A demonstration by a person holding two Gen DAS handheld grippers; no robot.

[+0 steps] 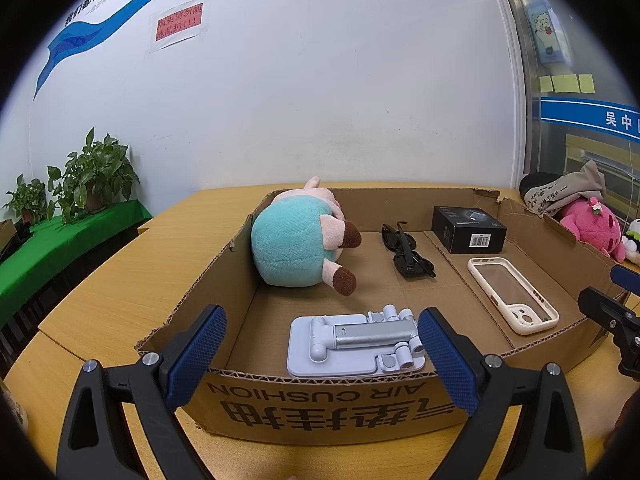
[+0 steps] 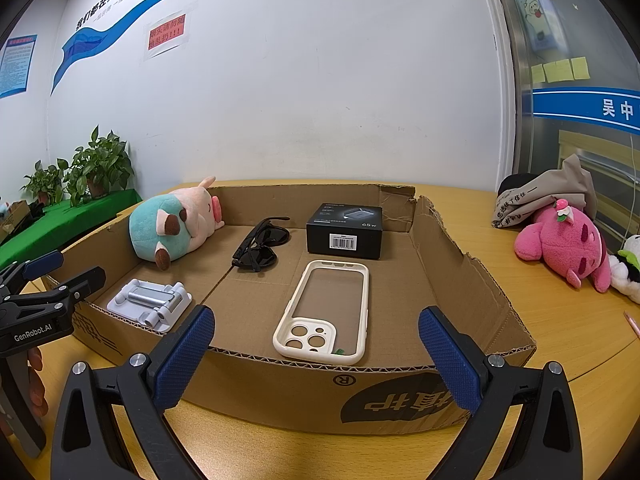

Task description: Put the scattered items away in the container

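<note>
With both your left gripper and right gripper empty, jaws wide, and the phone stand, case, sunglasses and plush already in the box, you seem nearly finished; check the counter for strays.

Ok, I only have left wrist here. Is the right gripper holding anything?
Observer: No. The right gripper is open and empty, at the near wall of the cardboard box, facing the phone case.
Operator: Anything loose on the table far right?
Observer: A thin pink pen-like item at the edge of the right wrist view, nearer than the pink plush.
Operator: Can you read the top of the black box?
Observer: The black box reads 65 W on its lid.
</note>
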